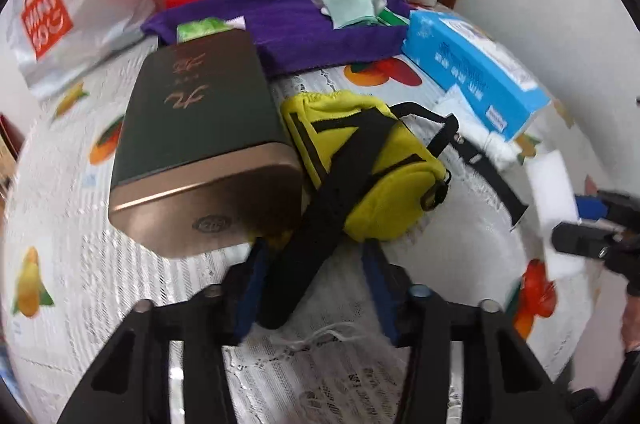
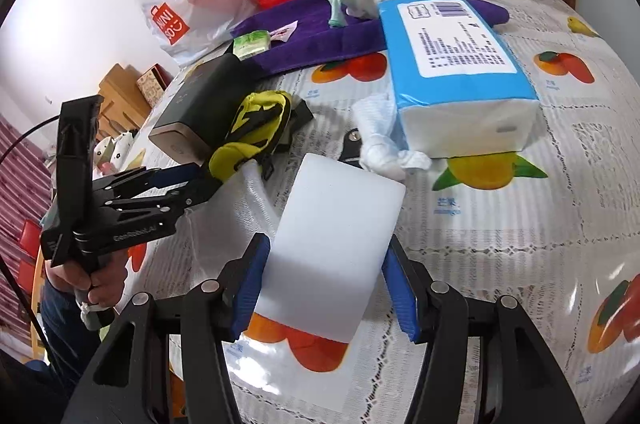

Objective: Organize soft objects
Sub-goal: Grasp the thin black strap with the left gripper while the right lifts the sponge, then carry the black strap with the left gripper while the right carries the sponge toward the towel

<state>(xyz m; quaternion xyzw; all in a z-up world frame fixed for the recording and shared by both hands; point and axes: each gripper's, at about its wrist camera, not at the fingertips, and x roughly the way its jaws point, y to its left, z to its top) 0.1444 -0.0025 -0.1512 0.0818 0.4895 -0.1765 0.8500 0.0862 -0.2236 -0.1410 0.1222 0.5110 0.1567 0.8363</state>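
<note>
White foam block [image 2: 336, 244] sits clamped between my right gripper [image 2: 326, 278] pads, lifted for sorting. My left gripper [image 1: 314, 278], jaws narrowed but not pressing, straddles the yellow pouch's black strap [image 1: 320, 224] on the table, beside the dark tin [image 1: 200, 143].

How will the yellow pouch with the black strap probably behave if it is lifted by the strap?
The yellow pouch looks like soft fabric with a gathered top, so it would probably sag rather than keep its shape. Its black strap lies limp across the table, so it would likely hang and swing. The pouch leans against the dark box, which may shift slightly.
</note>
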